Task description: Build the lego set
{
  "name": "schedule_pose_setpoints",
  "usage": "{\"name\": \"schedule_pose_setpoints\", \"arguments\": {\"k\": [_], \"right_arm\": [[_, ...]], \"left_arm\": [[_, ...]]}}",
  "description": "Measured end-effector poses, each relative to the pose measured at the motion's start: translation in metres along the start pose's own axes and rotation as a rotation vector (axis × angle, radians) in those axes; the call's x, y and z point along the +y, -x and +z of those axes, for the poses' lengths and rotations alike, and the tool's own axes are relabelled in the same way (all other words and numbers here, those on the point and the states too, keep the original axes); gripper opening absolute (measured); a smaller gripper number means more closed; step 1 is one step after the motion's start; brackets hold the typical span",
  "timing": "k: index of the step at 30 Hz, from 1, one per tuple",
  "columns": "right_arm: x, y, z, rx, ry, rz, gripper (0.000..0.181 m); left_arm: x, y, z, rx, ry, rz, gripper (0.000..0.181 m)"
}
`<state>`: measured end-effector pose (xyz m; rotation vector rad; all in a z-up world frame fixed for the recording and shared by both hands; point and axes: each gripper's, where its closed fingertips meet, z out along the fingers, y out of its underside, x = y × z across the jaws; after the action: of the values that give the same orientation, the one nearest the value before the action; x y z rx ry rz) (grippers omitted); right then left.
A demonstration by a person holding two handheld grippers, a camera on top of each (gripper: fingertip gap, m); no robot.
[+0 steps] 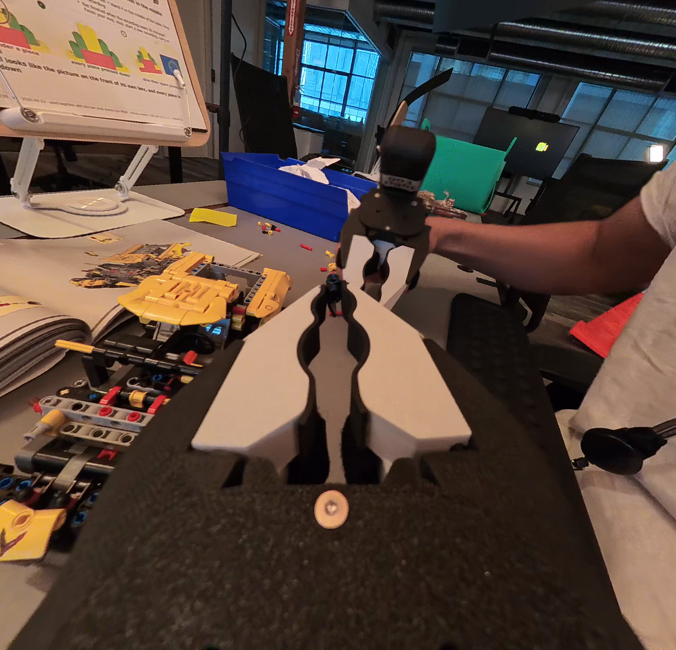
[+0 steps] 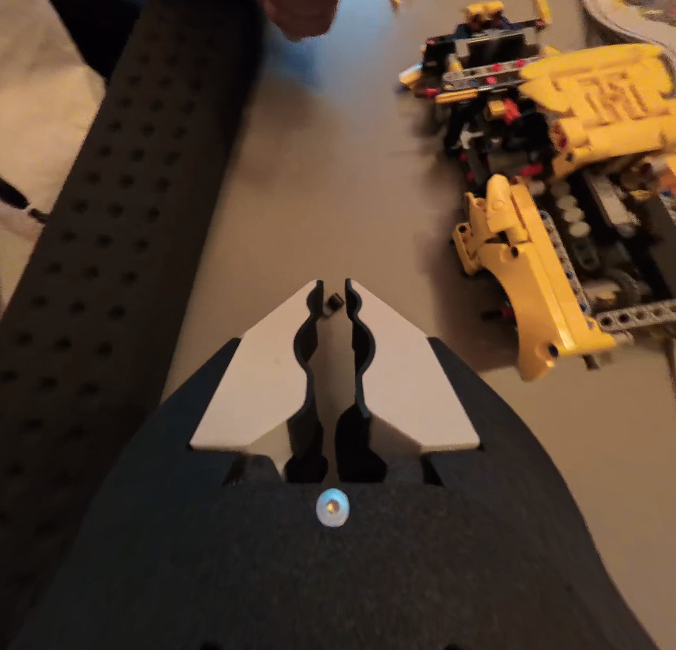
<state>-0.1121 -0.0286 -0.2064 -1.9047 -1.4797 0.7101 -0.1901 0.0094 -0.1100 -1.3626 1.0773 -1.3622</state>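
A yellow and black Technic vehicle model (image 1: 190,296) lies on the grey table left of my left gripper, and its long chassis (image 1: 102,413) runs toward the camera. It also shows in the right wrist view (image 2: 570,128), at the right. My left gripper (image 1: 333,293) is shut on a small black piece (image 1: 333,283), held above the table. My right gripper (image 2: 333,285) points down at the table, jaws narrowly apart, with a small black pin (image 2: 334,300) lying between the tips. It also shows in the left wrist view (image 1: 378,279), just beyond my left gripper.
An open instruction booklet (image 1: 55,277) lies at the left, behind it a stand with a printed sheet (image 1: 91,47). A blue bin (image 1: 285,193) stands at the back, loose small pieces (image 1: 269,227) before it. A black perforated strip (image 1: 486,340) (image 2: 109,230) lies right of the grippers. A person's arm (image 1: 530,245) reaches in. Spacing between my two grippers at the tips: around 12 cm.
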Motion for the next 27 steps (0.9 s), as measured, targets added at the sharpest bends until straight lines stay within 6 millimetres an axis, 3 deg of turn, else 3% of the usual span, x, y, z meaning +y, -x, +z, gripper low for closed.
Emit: {"name": "schedule_pose_setpoints", "arguments": {"k": [8, 16, 24, 27], "right_arm": [[0.009, -0.001, 0.011, -0.177, 0.019, -0.089, 0.011], [0.020, -0.003, 0.014, -0.173, 0.044, -0.106, 0.007], [0.013, -0.002, 0.019, -0.114, 0.025, -0.124, 0.001], [-0.010, -0.010, 0.014, -0.007, -0.046, -0.099, 0.000]], "left_arm": [[0.001, 0.002, 0.000, -0.005, 0.006, 0.001, 0.007], [0.001, 0.001, 0.001, 0.002, 0.007, -0.005, 0.007], [-0.007, 0.003, -0.004, 0.043, -0.046, -0.110, 0.007], [-0.016, 0.009, -0.010, 0.075, -0.109, -0.236, 0.007]]}}
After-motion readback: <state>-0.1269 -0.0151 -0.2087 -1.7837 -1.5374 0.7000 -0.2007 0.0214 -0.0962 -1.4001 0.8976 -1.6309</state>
